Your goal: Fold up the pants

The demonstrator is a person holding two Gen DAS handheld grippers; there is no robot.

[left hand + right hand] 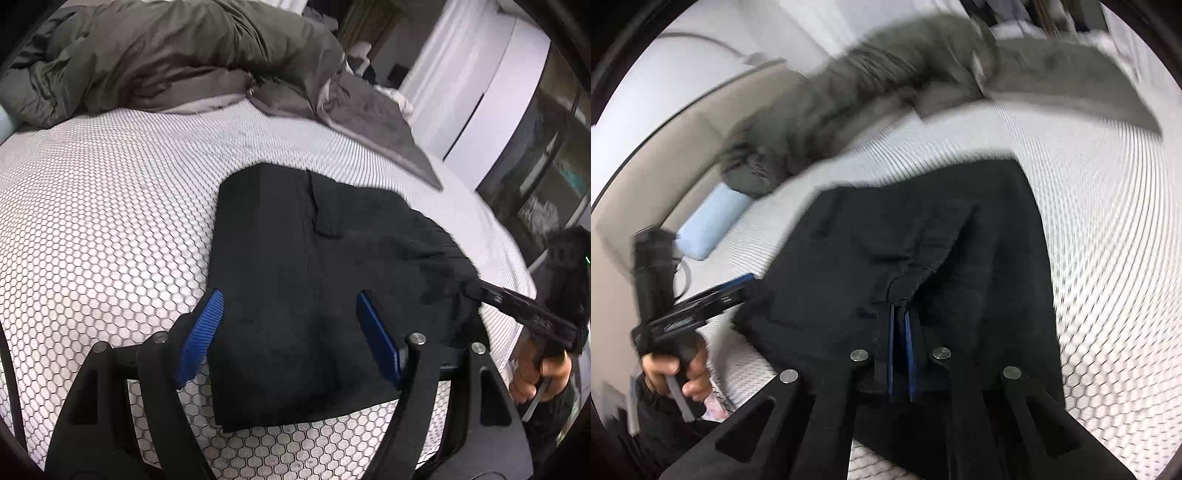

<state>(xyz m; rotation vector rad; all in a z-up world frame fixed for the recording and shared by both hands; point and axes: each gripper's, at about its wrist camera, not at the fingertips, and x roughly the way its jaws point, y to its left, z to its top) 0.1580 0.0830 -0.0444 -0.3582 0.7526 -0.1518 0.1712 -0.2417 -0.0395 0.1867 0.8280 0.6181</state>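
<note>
The black pants (pixel 314 280) lie folded in a compact block on the white honeycomb-patterned mattress (pixel 92 221). My left gripper (pixel 290 299) is open, its blue pads (pixel 201 332) spread above the pants' near edge, holding nothing. My right gripper (pixel 900 310) is shut on a pinch of the pants' fabric (pixel 912 280), which bunches up at its tips. In the left wrist view the right gripper (pixel 476 286) reaches the pants' right edge. In the right wrist view the left gripper (pixel 738 284) shows at the left, at the pants' (pixel 923 236) edge.
A rumpled olive-grey duvet (pixel 166 51) lies across the far end of the bed. A light blue pillow (pixel 709 225) sits by the beige headboard (pixel 646 177). A white wardrobe (pixel 491 99) stands beyond the bed's right side. The right wrist view is motion-blurred.
</note>
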